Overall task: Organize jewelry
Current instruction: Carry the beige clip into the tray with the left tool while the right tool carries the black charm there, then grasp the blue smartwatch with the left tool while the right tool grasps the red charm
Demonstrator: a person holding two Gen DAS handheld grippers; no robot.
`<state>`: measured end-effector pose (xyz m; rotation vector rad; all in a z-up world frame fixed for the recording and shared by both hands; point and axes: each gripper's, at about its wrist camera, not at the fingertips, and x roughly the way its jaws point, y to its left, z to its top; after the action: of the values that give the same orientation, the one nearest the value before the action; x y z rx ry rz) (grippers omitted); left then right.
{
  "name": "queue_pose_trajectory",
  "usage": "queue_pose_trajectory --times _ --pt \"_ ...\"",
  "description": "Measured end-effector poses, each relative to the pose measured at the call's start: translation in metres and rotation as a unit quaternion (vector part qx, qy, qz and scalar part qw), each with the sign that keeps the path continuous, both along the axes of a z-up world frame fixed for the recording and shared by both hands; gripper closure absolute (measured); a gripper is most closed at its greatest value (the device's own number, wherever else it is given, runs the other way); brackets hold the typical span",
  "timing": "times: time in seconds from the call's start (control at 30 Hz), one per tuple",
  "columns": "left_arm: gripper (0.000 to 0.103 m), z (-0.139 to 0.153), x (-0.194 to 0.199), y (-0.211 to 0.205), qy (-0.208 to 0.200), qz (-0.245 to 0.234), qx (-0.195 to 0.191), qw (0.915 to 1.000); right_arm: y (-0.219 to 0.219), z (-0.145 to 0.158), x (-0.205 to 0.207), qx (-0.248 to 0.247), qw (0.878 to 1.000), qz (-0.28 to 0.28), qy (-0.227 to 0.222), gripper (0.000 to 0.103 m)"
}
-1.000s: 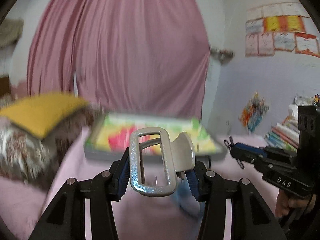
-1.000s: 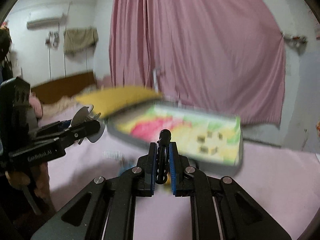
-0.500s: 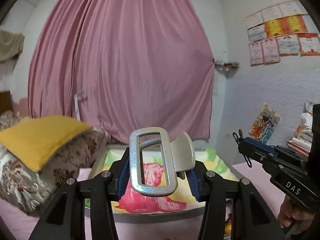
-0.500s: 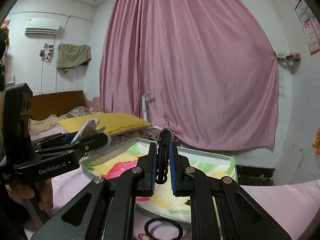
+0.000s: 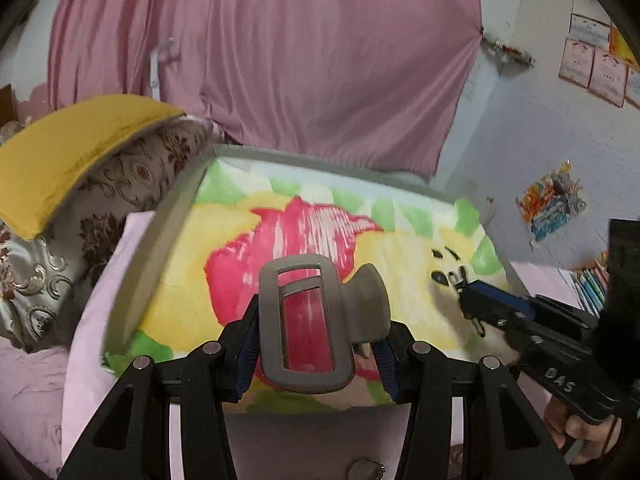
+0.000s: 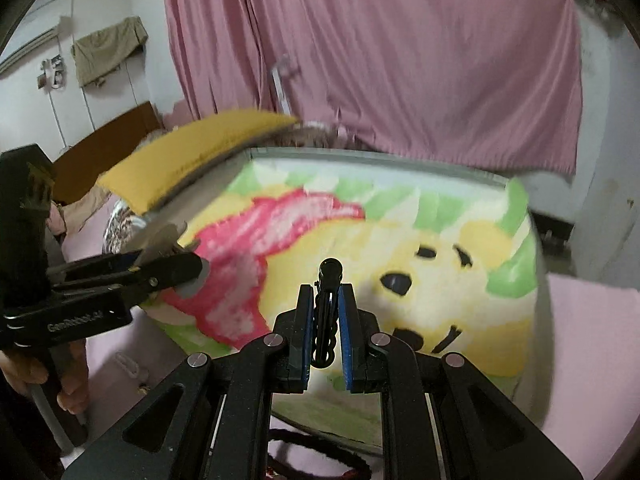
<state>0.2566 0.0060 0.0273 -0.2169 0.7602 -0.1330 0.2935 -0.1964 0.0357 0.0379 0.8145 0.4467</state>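
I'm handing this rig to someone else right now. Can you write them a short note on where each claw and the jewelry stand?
Left claw: shut on a large silver hair clip, held above the tray.
Right claw: shut on a slim black hair clip, also above the tray.
Tray: grey-rimmed, lined with a bear-print cloth, sitting on the pink bedsheet; nothing visible lying in it.
A black hair tie lies on the sheet by the tray's near edge.
Done: both clips picked up and brought over the tray.
Left: set both clips down in the tray; probably collect the hair tie next.
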Motion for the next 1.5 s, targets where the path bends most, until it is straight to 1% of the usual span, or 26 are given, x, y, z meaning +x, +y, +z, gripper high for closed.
queue_pose_trajectory --times 0.1,0.2,0.3,0.4,0.47,0.5,0.53,0.6,0.7,0.77,0.83,0.87,0.93,1.0,1.03,1.1,1.17,1.27,1.37,1.5 --pt "0.056 -0.003 0.002 -0.002 0.010 -0.003 0.007 0.9999 0.001 -0.011 0.004 -0.002 1.000 0.005 0.027 0.092" --pt "0.056 -0.005 0.008 -0.004 0.020 -0.006 0.015 0.9997 0.004 -0.018 0.004 0.001 0.999 0.005 0.042 0.092" --pt "0.056 -0.009 0.012 -0.009 0.030 -0.010 0.035 0.9989 0.004 -0.021 0.003 0.005 0.999 0.003 0.046 0.092" --pt "0.056 -0.010 0.012 -0.009 0.031 -0.011 0.042 0.9986 0.000 -0.018 0.001 0.009 0.999 0.000 0.044 0.091" --pt "0.056 -0.009 0.011 -0.008 0.028 -0.014 0.039 0.9988 -0.004 -0.014 -0.003 0.014 0.999 -0.006 0.038 0.084" --pt "0.053 -0.008 0.009 -0.007 0.025 -0.016 0.033 0.9990 -0.007 -0.011 -0.006 0.016 0.999 -0.011 0.029 0.072" --pt "0.045 -0.006 0.008 -0.007 0.020 -0.016 0.028 0.9993 -0.010 -0.007 -0.009 0.017 1.000 -0.016 0.017 0.063" --pt "0.036 -0.001 0.002 -0.005 0.006 -0.013 0.020 0.9997 -0.015 0.001 -0.017 0.021 1.000 -0.023 -0.004 0.061" --pt "0.032 0.005 -0.006 -0.005 -0.013 -0.008 0.017 0.9997 -0.024 0.014 -0.030 0.029 0.998 -0.033 -0.034 0.060" --pt "0.029 0.009 -0.014 -0.004 -0.024 -0.002 0.015 0.9996 -0.030 0.024 -0.046 0.032 0.996 -0.042 -0.068 0.050" --pt "0.023 0.013 -0.023 -0.003 -0.037 0.001 0.012 0.9992 -0.036 0.031 -0.056 0.038 0.994 -0.047 -0.088 0.033" --pt "0.022 0.015 -0.027 -0.003 -0.044 0.004 0.012 0.9989 -0.039 0.036 -0.066 0.042 0.992 -0.048 -0.106 0.030" --pt "0.012 0.019 -0.038 -0.003 -0.060 0.010 0.012 0.9981 -0.042 0.041 -0.078 0.044 0.990 -0.048 -0.124 0.020" --pt "0.005 0.023 -0.050 -0.003 -0.078 0.017 0.009 0.9968 -0.046 0.047 -0.093 0.043 0.987 -0.047 -0.147 0.015" --pt "0.003 0.025 -0.056 -0.002 -0.088 0.019 0.007 0.9959 -0.048 0.049 -0.098 0.042 0.986 -0.047 -0.154 0.012" --pt "0.002 0.031 -0.071 -0.004 -0.112 0.020 0.007 0.9935 -0.051 0.054 -0.115 0.035 0.982 -0.048 -0.177 0.008" --pt "0.001 0.034 -0.084 -0.007 -0.131 0.015 0.008 0.9912 -0.054 0.058 -0.129 0.032 0.980 -0.050 -0.193 0.008" --pt "0.001 0.038 -0.108 -0.013 -0.166 0.002 0.013 0.9861 -0.058 0.061 -0.147 0.025 0.977 -0.047 -0.206 0.006" --pt "0.001 0.039 -0.122 -0.017 -0.181 -0.006 0.011 0.9834 -0.062 0.060 -0.161 0.012 0.977 -0.044 -0.206 0.005" --pt "0.001 0.037 -0.136 -0.024 -0.184 -0.015 0.023 0.9825 -0.068 0.056 -0.171 -0.007 0.980 -0.039 -0.195 0.005"
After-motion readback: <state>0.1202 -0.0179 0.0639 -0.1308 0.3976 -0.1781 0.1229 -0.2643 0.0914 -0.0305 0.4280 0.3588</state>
